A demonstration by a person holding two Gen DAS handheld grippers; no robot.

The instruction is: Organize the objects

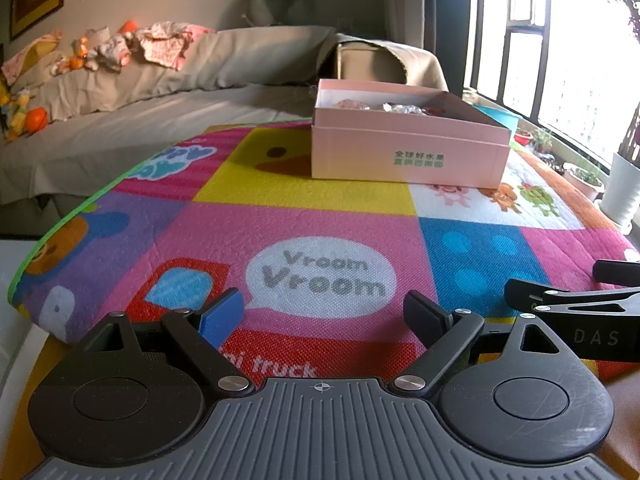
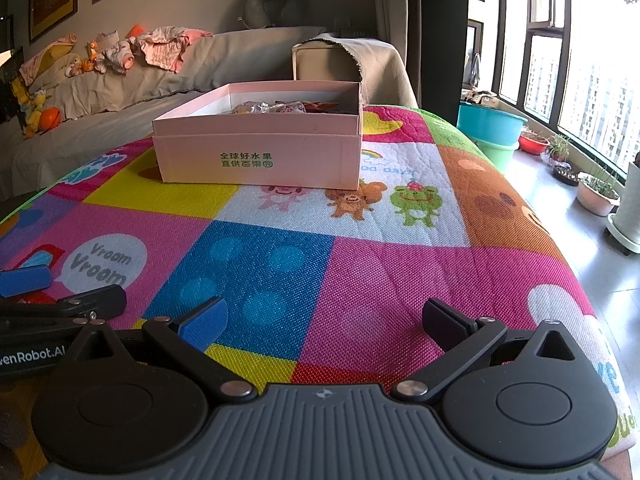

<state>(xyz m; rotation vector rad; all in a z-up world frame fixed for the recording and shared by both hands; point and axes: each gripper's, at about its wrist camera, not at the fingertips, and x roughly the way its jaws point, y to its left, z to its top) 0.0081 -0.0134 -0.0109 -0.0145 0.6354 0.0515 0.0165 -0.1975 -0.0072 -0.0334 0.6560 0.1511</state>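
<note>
A pink cardboard box (image 1: 408,156) with green print stands open at the far side of a colourful play mat (image 1: 304,224). It also shows in the right wrist view (image 2: 260,160). Several small wrapped items (image 1: 400,107) lie inside it, mostly hidden by its walls; they show in the right wrist view (image 2: 272,108) too. My left gripper (image 1: 324,314) is open and empty, low over the mat's near edge. My right gripper (image 2: 324,320) is open and empty beside it, to the right. Each gripper's tip shows at the edge of the other's view.
A grey sofa (image 1: 160,80) with clothes and toys runs along the back left. A covered box (image 2: 344,60) stands behind the pink box. Blue and green basins (image 2: 490,128) and potted plants (image 2: 596,192) stand on the floor by the window at the right.
</note>
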